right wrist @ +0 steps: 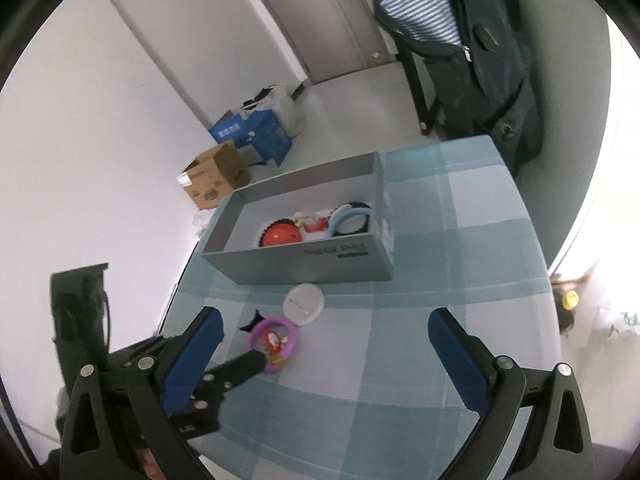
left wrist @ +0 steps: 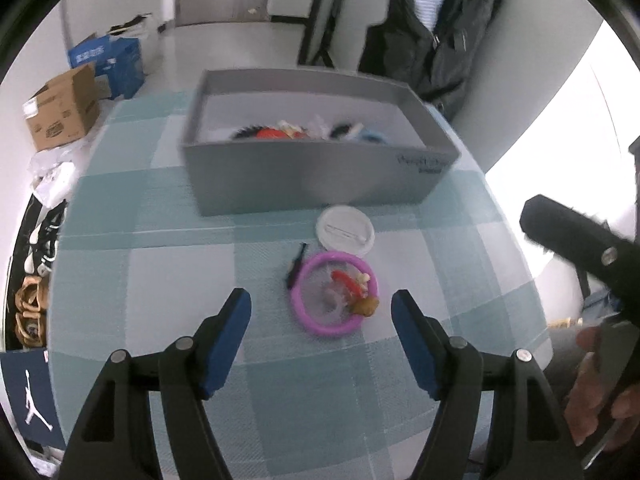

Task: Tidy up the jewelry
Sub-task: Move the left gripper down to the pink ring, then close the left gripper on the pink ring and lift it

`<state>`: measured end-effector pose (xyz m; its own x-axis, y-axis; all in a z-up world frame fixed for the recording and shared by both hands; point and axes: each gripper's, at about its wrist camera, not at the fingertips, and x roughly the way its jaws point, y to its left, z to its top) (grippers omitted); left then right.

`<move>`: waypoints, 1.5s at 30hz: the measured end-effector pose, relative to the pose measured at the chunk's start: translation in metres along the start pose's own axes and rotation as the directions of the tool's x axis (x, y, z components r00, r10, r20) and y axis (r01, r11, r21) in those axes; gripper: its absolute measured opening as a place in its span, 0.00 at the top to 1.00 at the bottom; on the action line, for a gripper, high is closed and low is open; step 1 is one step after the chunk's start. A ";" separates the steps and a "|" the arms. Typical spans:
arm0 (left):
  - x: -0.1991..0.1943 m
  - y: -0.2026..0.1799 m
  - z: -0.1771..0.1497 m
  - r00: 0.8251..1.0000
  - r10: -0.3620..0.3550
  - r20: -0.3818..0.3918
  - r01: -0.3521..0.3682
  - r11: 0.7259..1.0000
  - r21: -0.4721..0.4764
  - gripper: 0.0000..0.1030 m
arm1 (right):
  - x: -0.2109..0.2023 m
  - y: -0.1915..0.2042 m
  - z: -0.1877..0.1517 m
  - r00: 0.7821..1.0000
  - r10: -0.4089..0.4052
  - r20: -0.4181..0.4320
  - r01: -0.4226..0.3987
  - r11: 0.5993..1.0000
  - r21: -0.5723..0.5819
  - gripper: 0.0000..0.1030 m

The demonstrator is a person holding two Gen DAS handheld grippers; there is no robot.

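Observation:
A purple ring bracelet lies on the checked tablecloth with a red and gold trinket inside it. A white round badge and a small black hair clip lie beside it. Behind them stands a grey box holding several accessories. My left gripper is open and empty, just short of the bracelet. My right gripper is open and empty, above the cloth to the right of the bracelet. The box and the badge also show in the right wrist view.
The table's left edge drops to a floor with a cardboard box and a blue box. A dark jacket hangs behind the table. The right gripper's body shows at the right.

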<state>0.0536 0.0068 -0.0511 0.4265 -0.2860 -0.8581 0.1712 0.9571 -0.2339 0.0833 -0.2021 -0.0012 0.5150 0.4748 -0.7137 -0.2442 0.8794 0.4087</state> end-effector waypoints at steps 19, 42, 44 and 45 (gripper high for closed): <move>0.014 -0.027 0.004 0.993 0.113 -0.038 -0.108 0.989 0.102 0.53 | -0.007 -0.019 0.003 1.000 -0.020 0.005 0.019 0.998 0.064 0.00; -0.048 0.025 0.017 0.976 -0.159 0.152 0.179 0.976 -0.127 0.54 | 0.012 -0.009 0.000 0.999 -0.005 -0.043 0.008 0.999 0.048 0.00; -0.051 0.036 0.022 0.971 -0.167 0.172 0.195 0.968 -0.161 0.54 | 0.021 -0.001 -0.001 0.998 0.001 -0.063 0.001 1.000 0.026 0.00; -0.053 0.040 0.023 0.969 -0.166 0.181 0.198 0.965 -0.174 0.54 | 0.025 0.002 -0.002 0.998 0.002 -0.071 -0.001 1.000 0.016 0.00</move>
<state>0.0583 0.0594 -0.0051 0.5459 -0.4445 -0.7102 0.0949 0.8750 -0.4746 0.0941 -0.1886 -0.0187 0.4552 0.4782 -0.7511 -0.2317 0.8781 0.4186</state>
